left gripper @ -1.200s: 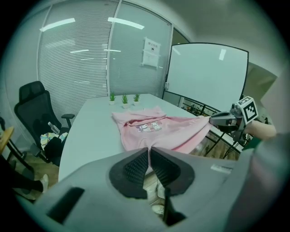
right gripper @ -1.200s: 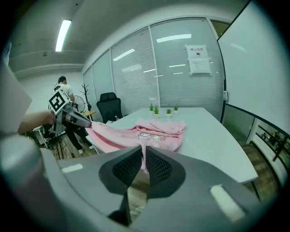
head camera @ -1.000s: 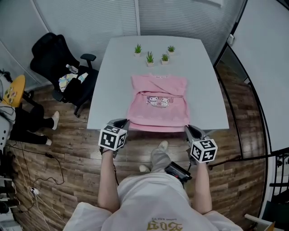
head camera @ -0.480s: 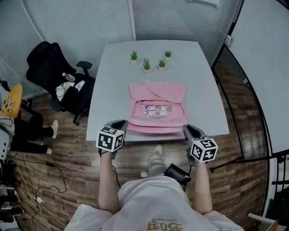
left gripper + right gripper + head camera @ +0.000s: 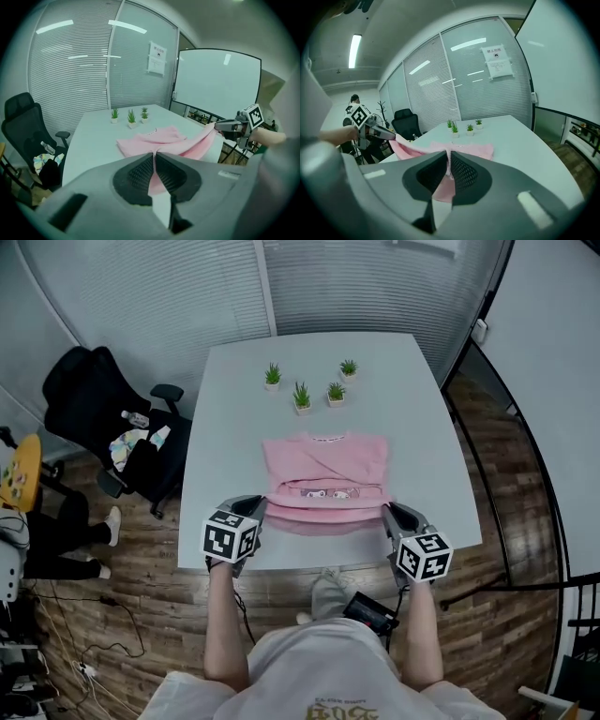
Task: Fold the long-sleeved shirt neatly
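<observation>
- The pink long-sleeved shirt point(image 5: 325, 465) lies on the white tabletop point(image 5: 225, 427), towards its near side, with the collar pointing away from the person.
- The left gripper point(image 5: 253, 509) has its jaws closed on the shirt's near left corner, pink cloth pinched between the pads.
- The right gripper point(image 5: 392, 513) has its jaws closed on the near right corner.
- The near hem hangs stretched between the two grippers, raised off the tabletop.
- Four small potted plants point(image 5: 302, 395) stand beyond the collar, apart from the shirt.
- A black office chair point(image 5: 89, 404) stands left of the tabletop.

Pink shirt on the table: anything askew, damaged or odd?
Nothing stands out. The pink shirt lies square on the table, its near hem lifted evenly by the left gripper and right gripper; the four potted plants stand upright.
</observation>
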### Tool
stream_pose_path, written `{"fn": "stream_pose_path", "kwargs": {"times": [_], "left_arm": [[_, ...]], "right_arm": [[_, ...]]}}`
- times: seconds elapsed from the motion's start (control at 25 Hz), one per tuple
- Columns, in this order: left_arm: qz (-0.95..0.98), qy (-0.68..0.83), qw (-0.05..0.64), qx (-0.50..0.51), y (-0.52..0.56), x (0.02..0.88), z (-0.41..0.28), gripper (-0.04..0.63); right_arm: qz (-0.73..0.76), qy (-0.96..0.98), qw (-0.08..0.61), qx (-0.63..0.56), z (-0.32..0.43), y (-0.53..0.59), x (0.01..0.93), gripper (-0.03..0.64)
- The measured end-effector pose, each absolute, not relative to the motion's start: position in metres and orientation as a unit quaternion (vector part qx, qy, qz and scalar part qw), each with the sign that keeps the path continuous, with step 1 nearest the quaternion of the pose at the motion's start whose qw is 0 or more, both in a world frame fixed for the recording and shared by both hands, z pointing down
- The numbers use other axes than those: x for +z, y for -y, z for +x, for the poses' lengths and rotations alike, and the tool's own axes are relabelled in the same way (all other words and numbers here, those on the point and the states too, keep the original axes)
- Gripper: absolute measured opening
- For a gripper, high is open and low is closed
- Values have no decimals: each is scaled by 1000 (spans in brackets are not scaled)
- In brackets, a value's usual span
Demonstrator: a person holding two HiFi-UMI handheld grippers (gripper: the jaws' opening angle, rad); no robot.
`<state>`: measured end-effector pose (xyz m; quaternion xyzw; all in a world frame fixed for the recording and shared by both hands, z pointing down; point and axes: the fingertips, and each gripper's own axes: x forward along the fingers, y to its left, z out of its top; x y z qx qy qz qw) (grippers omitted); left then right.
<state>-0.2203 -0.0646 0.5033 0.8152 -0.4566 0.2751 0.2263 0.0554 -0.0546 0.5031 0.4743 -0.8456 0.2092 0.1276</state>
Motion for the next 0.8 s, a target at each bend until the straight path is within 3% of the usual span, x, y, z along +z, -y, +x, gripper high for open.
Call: {"fn": "stream_pose_path", "kwargs": {"times": [0.8], "left_arm": [[799,454,269,287,208,535,-218,25]], "right_arm": [[460,843,141,239,59,199,528,40]]}}
